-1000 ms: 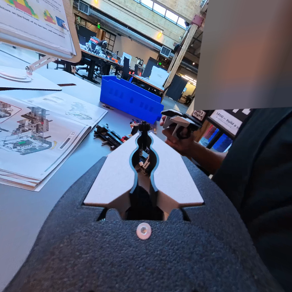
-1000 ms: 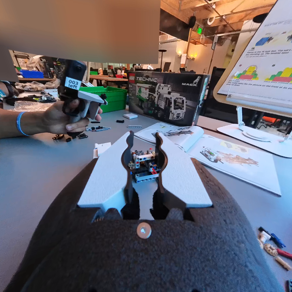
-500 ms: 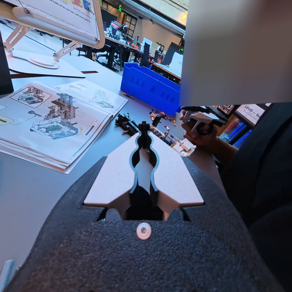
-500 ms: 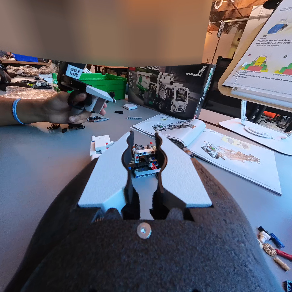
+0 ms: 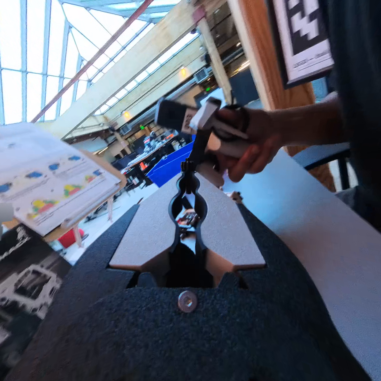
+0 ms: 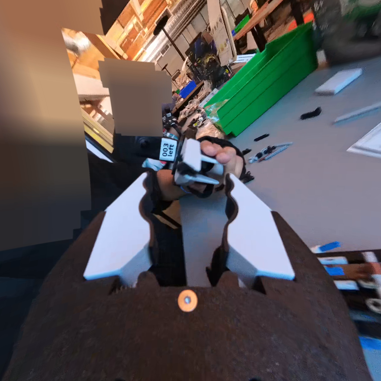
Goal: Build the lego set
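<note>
Both tools raised, left tool (image 5: 187, 165) pinching black pin (image 5: 186, 167)

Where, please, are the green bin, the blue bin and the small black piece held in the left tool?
green bin (image 6: 266, 82), right wrist view, on its long side wall.
blue bin (image 5: 169, 165), left wrist view, on its side wall.
small black piece (image 5: 187, 165), left wrist view, on its knobbed top.

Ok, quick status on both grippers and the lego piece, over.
Left gripper shut on small black lego piece, raised off the table. Right gripper open, empty, facing the left one. Green bin off to the side; nothing between them.
</note>
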### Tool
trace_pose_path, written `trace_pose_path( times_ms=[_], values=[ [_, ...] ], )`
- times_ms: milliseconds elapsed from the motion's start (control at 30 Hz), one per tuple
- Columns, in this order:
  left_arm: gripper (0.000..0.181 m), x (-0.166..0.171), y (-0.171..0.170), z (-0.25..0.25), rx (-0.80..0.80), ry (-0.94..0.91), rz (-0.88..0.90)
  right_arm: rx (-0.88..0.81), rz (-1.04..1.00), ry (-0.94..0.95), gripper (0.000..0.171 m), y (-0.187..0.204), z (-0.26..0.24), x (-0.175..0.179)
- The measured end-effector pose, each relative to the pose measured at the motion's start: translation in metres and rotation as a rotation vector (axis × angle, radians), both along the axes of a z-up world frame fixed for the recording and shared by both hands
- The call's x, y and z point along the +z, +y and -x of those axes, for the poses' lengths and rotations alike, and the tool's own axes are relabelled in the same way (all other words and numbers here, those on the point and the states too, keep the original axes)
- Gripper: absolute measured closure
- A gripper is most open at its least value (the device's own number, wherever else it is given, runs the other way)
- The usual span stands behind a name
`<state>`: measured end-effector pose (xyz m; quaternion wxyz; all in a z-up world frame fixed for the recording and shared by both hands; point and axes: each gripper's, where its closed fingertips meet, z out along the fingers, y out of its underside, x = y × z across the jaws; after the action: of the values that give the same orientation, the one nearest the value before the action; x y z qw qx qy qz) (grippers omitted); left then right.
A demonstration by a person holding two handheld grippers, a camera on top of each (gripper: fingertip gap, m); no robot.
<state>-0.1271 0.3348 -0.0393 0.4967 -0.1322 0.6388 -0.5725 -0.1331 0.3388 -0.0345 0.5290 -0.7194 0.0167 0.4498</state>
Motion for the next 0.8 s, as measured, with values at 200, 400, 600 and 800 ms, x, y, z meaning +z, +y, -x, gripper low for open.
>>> trace_pose_path(
  times_ms=[200, 400, 600, 800],
  values=[
    [0.180, 0.013, -0.035, 0.026, -0.107, -0.081, -0.044, 0.178, 0.032, 0.226, 0.106, -0.018, 0.042, -0.003],
    [0.180, 0.015, -0.057, 0.039, -0.138, -0.110, -0.079, 0.280, -0.026, 0.419, 0.122, -0.036, 0.060, 0.008],
    [0.180, 0.009, -0.061, 0.039, -0.120, -0.099, -0.127, 0.230, -0.074, 0.361, 0.139, -0.041, 0.063, 0.009],
    [0.180, 0.006, -0.064, 0.039, -0.055, -0.080, -0.169, 0.213, -0.076, 0.313, 0.139, -0.046, 0.063, 0.005]
  ],
)
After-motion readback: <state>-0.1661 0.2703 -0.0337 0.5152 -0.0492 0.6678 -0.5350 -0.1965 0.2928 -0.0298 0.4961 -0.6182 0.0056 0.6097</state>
